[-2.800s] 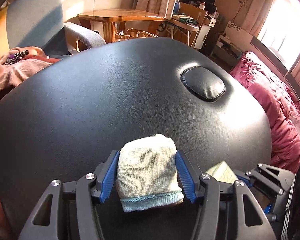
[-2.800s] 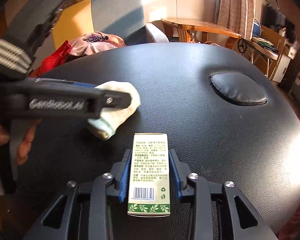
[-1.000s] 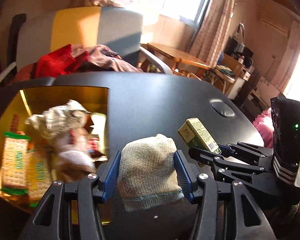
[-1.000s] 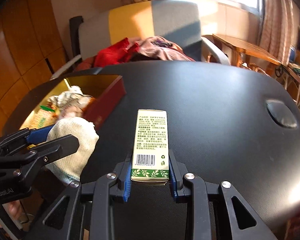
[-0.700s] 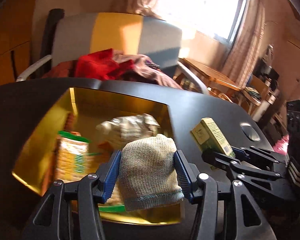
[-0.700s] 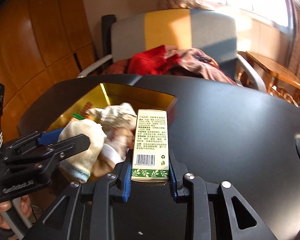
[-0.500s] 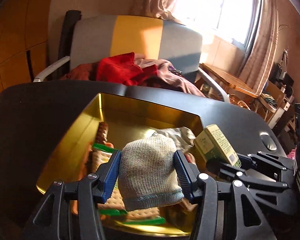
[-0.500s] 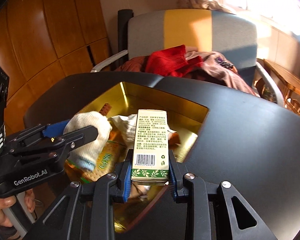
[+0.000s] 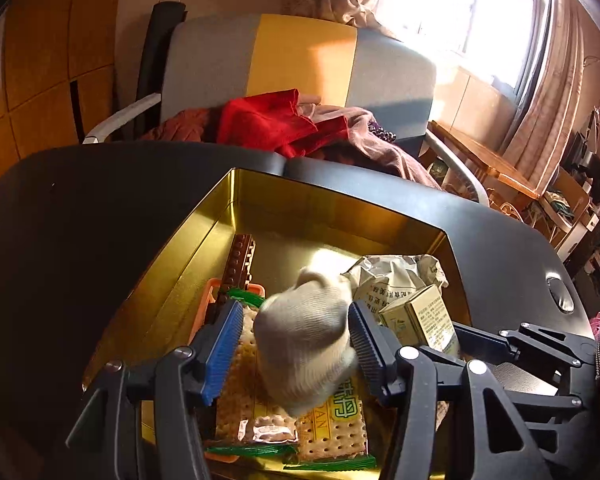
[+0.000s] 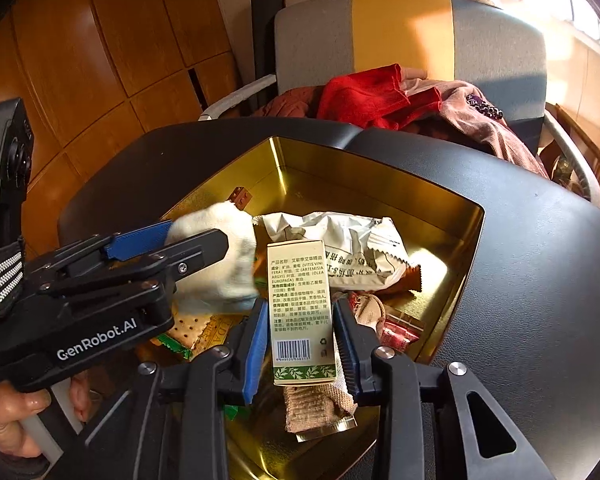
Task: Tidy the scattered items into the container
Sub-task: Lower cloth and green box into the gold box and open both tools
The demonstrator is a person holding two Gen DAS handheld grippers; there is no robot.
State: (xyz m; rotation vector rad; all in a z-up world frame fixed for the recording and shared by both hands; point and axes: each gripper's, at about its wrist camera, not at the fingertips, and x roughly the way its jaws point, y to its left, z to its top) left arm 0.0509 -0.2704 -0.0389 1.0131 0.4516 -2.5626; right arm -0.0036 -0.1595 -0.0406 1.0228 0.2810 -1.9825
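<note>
A gold tin (image 9: pixel 340 196) sits on the black padded table (image 9: pixel 80 220). My left gripper (image 9: pixel 296 312) hangs over it, open. The white knitted cloth (image 9: pixel 304 344) is blurred between the pads, with a gap to the left pad. In the right wrist view the left gripper (image 10: pixel 196 236) and cloth (image 10: pixel 220 256) are over the tin's (image 10: pixel 380 160) left half. My right gripper (image 10: pixel 300 304) is open too. The green-and-cream box (image 10: pixel 300 304) sits low between its bared blue pads, above the tin. The left wrist view shows the box (image 9: pixel 424 316) just past the right gripper (image 9: pixel 460 336).
The tin holds cracker packets (image 9: pixel 328 420), a crumpled wrapper (image 9: pixel 396 276), a brown toy brick strip (image 9: pixel 240 264) and a beige sock (image 10: pixel 316 404). A chair with red clothes (image 9: pixel 272 124) stands behind the table. A person's hand (image 10: pixel 8 412) holds the left gripper.
Both grippers travelled from the table's middle to above the tin. The left pads have let the cloth go and it is slipping down. The box has sunk lower between the right pads.
</note>
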